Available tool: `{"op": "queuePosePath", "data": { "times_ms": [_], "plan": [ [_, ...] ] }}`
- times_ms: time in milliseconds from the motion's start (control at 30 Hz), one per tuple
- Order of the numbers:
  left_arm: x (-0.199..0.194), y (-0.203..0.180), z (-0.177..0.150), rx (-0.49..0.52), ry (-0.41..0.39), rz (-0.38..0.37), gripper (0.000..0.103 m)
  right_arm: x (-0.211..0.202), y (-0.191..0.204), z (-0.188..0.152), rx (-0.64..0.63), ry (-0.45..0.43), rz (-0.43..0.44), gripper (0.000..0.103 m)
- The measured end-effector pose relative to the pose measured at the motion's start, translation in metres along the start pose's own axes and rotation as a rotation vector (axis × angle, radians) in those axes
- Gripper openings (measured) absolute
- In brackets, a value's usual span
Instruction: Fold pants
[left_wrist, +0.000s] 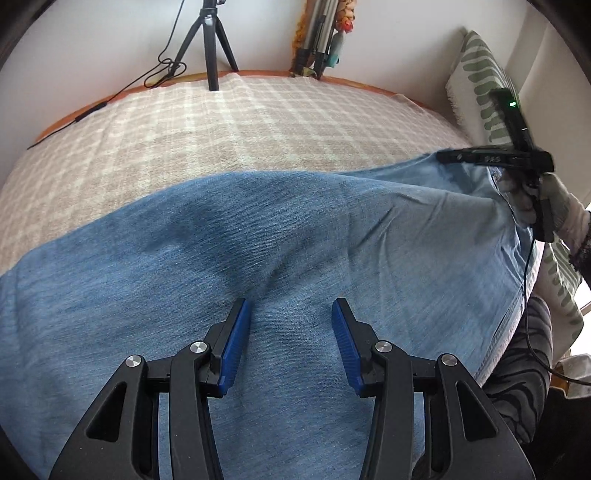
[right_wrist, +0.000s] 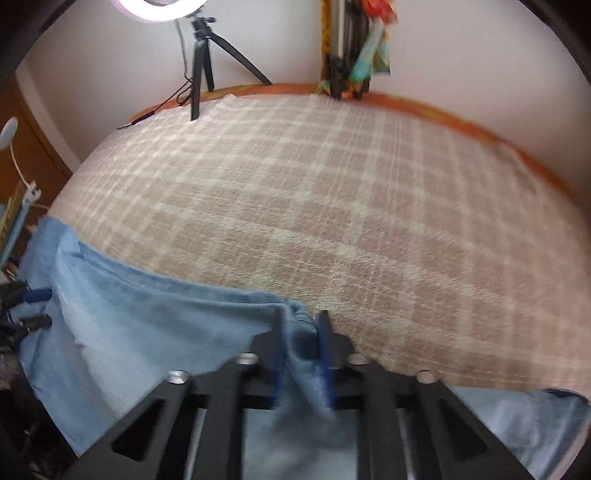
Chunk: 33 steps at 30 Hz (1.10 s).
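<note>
— Left tool first. What are the fingers doing?

— The left gripper (left_wrist: 291, 321) has its blue-padded fingers (left_wrist: 234, 343) spread wide, nothing between them. They hover over the light blue denim pants (left_wrist: 258, 258); whether the pads touch the cloth, I can't tell.

— And the right?

— The right gripper (right_wrist: 301, 343) has its fingers drawn in close, pinching a bunched fold of the denim at the fabric's far edge. From the left camera it sits at the far right (left_wrist: 495, 158), held in a white-gloved hand (left_wrist: 546, 199), with the cloth rising toward it in a raised ridge.

— Where do the pants lie?

— Spread across the near side of the beige-and-cream checked blanket (left_wrist: 277, 125) covering the bed. A darker patch shows in the denim ahead of the left fingers. The right-hand view is blurred.

— Surroundings?

— Black tripod (left_wrist: 210, 40) standing at the blanket's far edge against the white wall, a black cable (left_wrist: 110, 98) trailing from it. White pillow with green leaf print (left_wrist: 480, 74) propped at the right. A lit ring light (right_wrist: 159, 5) above the tripod in the right view.
</note>
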<state>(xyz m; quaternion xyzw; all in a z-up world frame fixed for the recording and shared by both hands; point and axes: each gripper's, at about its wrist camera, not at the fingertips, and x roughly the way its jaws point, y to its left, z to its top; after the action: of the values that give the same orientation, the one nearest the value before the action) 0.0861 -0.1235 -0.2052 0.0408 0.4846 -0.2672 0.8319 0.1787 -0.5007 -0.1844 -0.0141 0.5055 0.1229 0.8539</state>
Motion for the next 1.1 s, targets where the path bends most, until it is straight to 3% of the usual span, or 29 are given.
{"op": "queuePosePath", "data": {
  "times_ms": [67,133,200,267,367,400,500,600,733,900,933,1100],
  "plan": [
    [-0.001,0.0,-0.002,0.002,-0.005,0.0,0.045,-0.021,0.001,0.004,-0.014,-0.061,-0.062,0.004],
    [-0.001,-0.001,-0.003,0.006,-0.01,0.001,0.045,-0.029,-0.011,0.011,0.028,-0.096,-0.061,0.004],
    [0.0,-0.003,-0.003,0.015,-0.007,0.01,0.045,-0.018,-0.021,0.015,0.073,-0.076,-0.034,0.004],
    [0.0,-0.005,-0.002,0.029,0.0,0.023,0.045,-0.004,-0.021,0.016,0.061,-0.041,-0.063,0.007],
    [0.0,-0.005,-0.001,0.035,0.009,0.025,0.045,-0.016,-0.03,0.012,0.134,-0.071,-0.06,0.021],
    [-0.001,-0.005,0.0,0.032,0.013,0.024,0.045,-0.029,-0.038,0.007,0.174,-0.104,-0.054,0.032],
    [-0.003,-0.006,0.003,0.028,0.02,0.019,0.045,-0.073,-0.062,-0.014,0.29,-0.18,-0.06,0.035],
    [-0.009,-0.018,0.008,0.055,0.007,-0.012,0.045,-0.114,-0.088,-0.047,0.404,-0.218,-0.123,0.038],
    [-0.017,-0.056,0.018,0.156,-0.021,-0.07,0.045,-0.155,-0.122,-0.104,0.59,-0.253,-0.188,0.049],
    [-0.012,-0.109,0.029,0.278,-0.026,-0.163,0.047,-0.164,-0.153,-0.172,0.779,-0.228,-0.23,0.056],
    [-0.008,-0.12,0.031,0.305,-0.024,-0.176,0.047,-0.164,-0.159,-0.181,0.794,-0.223,-0.232,0.061],
    [0.014,-0.149,0.032,0.379,0.009,-0.199,0.047,-0.152,-0.194,-0.191,0.803,-0.231,-0.205,0.069]
  ]
}}
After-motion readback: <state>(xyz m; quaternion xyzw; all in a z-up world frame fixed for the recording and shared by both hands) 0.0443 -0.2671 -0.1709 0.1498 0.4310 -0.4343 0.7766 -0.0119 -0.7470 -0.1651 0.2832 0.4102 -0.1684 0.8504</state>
